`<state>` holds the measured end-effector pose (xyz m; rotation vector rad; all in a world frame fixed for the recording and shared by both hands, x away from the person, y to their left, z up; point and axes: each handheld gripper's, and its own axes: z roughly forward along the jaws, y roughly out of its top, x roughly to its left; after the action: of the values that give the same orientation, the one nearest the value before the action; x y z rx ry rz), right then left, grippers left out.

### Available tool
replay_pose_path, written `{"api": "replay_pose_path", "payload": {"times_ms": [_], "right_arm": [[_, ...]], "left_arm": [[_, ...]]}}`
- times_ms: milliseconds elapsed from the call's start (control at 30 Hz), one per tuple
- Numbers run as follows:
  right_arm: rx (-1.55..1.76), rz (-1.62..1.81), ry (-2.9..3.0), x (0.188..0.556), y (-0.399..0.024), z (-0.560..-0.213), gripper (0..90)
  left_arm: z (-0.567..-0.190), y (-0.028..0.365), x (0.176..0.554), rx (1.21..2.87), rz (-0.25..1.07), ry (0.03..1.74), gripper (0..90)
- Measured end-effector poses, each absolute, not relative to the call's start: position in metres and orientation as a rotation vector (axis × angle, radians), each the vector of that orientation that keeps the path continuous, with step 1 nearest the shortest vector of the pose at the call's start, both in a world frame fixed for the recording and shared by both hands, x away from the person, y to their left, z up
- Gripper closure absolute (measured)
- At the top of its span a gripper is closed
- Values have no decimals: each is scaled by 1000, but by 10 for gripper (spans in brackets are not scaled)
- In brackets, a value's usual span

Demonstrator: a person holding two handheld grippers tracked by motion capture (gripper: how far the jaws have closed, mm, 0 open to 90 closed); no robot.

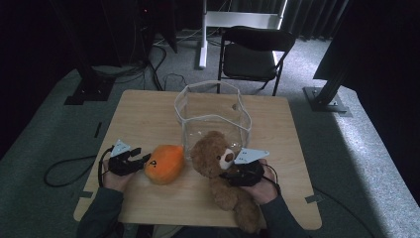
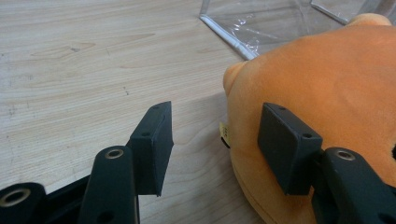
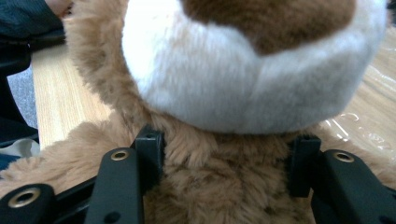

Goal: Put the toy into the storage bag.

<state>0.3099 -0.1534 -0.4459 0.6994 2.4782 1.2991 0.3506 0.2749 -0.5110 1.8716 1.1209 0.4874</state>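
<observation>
On our wooden table [image 1: 143,119], the right gripper [image 3: 226,161] clamps the teddy bear's [image 1: 218,163] neck while the left gripper [image 2: 215,144] straddles the orange plush [image 1: 165,163], jaws apart, so we should seat deeper before closing.

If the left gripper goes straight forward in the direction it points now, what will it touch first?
Most likely the orange plush toy. One jaw of the left gripper already lies over its side, the other stands over bare table. The clear plastic container lies farther ahead, though depth is hard to judge.
</observation>
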Motion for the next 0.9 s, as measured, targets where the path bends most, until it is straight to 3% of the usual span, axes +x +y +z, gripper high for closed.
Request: {"api": "replay_pose_path", "payload": {"times_ms": [900], "right_arm": [[703, 1388, 2376, 306, -165, -431, 464]], "left_arm": [[-511, 275, 351, 1872, 493, 1120, 454]]}}
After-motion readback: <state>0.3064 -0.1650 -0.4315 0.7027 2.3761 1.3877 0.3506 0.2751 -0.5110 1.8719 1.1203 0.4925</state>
